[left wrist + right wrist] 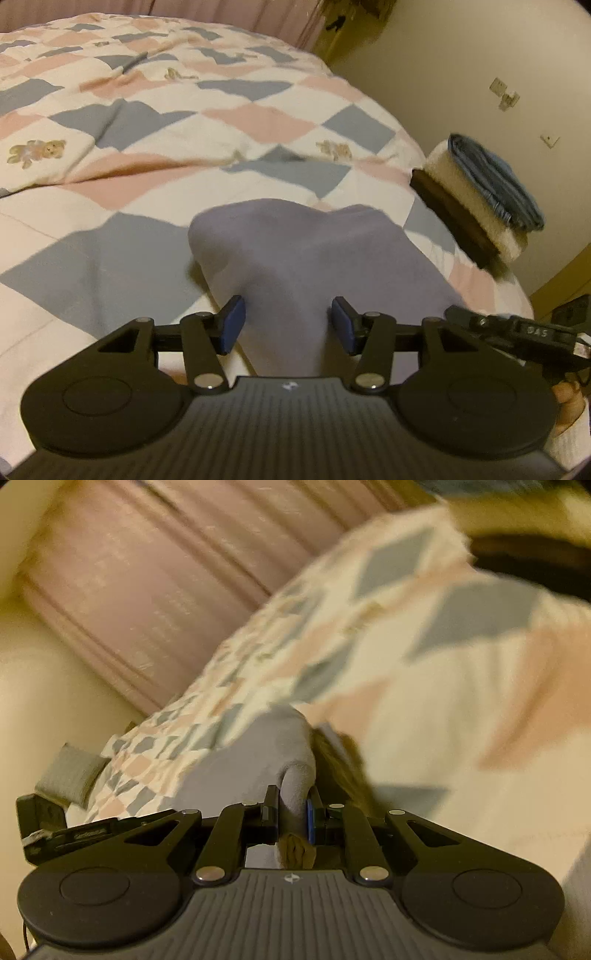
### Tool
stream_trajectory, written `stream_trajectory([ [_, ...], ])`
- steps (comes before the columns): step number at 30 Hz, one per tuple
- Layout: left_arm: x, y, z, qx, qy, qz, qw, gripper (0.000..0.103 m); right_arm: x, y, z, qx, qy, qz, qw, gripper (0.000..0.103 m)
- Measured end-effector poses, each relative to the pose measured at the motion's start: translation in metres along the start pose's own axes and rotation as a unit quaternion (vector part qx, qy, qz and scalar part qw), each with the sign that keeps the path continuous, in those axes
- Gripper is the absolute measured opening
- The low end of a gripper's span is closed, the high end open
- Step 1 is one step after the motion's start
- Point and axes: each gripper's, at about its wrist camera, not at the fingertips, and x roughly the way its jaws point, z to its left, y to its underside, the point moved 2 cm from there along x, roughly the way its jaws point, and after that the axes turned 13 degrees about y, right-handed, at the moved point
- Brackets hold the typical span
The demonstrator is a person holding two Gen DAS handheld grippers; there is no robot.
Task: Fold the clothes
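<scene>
A lavender-grey garment (pixel 280 240) lies bunched on the patchwork quilt (pixel 166 122). My left gripper (pixel 288 325) stands open low over its near end. A raised ridge of the cloth runs between the two blue pads (pixel 233 325), which do not visibly squeeze it. In the right wrist view my right gripper (pixel 293 812) is shut on a rolled fold of the same garment (pixel 258 749), lifting it a little off the quilt (pixel 424 701). The right gripper's black body (pixel 517 332) shows at the left view's right edge.
Folded clothes, brown, cream fleece and blue denim, are stacked (pixel 491 192) at the bed's right edge beside a cream wall. A pink curtain (pixel 147 572) hangs behind the bed. A grey cushion-like piece (pixel 70 771) lies at the far bed end. The right view is motion-blurred.
</scene>
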Motion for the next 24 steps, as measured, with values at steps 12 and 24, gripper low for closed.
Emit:
stream_trajectory([
  [12, -0.001, -0.010, -0.018, 0.073, -0.032, 0.037, 0.9961, 0.043, -0.025, 0.024, -0.044, 0.104, -0.022, -0.011, 0.994, 0.049],
  [24, 0.090, -0.111, -0.083, 0.207, 0.089, 0.160, 0.9611, 0.027, -0.023, 0.025, -0.039, 0.097, -0.019, -0.014, 0.995, 0.046],
])
